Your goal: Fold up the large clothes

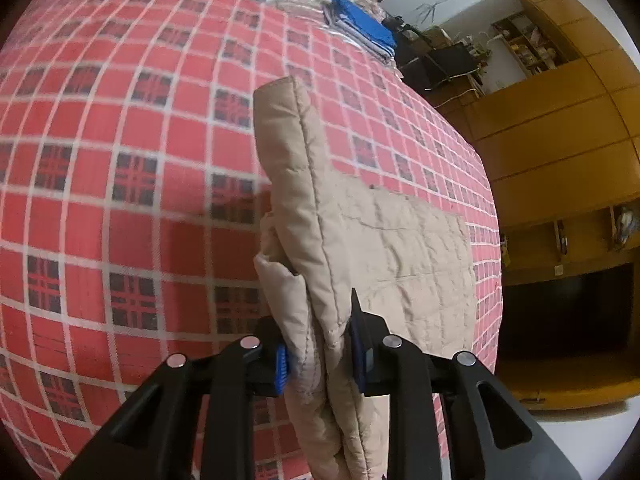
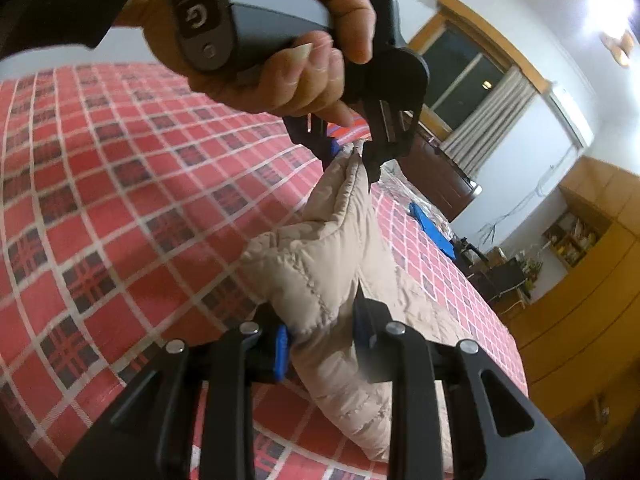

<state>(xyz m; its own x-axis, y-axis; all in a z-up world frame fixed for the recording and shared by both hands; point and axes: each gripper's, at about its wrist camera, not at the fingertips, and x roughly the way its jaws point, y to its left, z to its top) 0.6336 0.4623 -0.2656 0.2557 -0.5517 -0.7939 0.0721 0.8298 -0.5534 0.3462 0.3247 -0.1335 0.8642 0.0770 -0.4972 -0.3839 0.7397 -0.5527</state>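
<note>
Folding was underway but far from finished when these views were taken. You had the beige quilted jacket (image 1: 320,216) lifted by one edge, with both tools pinching it. Your left gripper (image 1: 320,356) was pressed together on a thick bunch of the padded cloth, its blue pads (image 1: 281,368) squeezing the fabric from either side. Your right gripper (image 2: 320,348) was likewise clamped on a puffy fold of the same jacket. In the right wrist view your left hand (image 2: 296,64) showed above, holding the other tool, whose tip bit the jacket's upper edge.

Between the two grips the edge stood raised off the bed (image 1: 120,160), while the rest of the jacket lay flat on the red checked cover toward the bed's right edge, near the side that faces the wooden cabinets (image 1: 560,120). A blue folded item (image 1: 362,24) sat well apart at the far edge of the bed.

My judgement: you were partway through one fold, carrying the gripped edge over. What remained was to lay that edge down across the flat part, smooth it, and probably fold again. How many folds were already made I could not tell, since part of the jacket was hidden.
</note>
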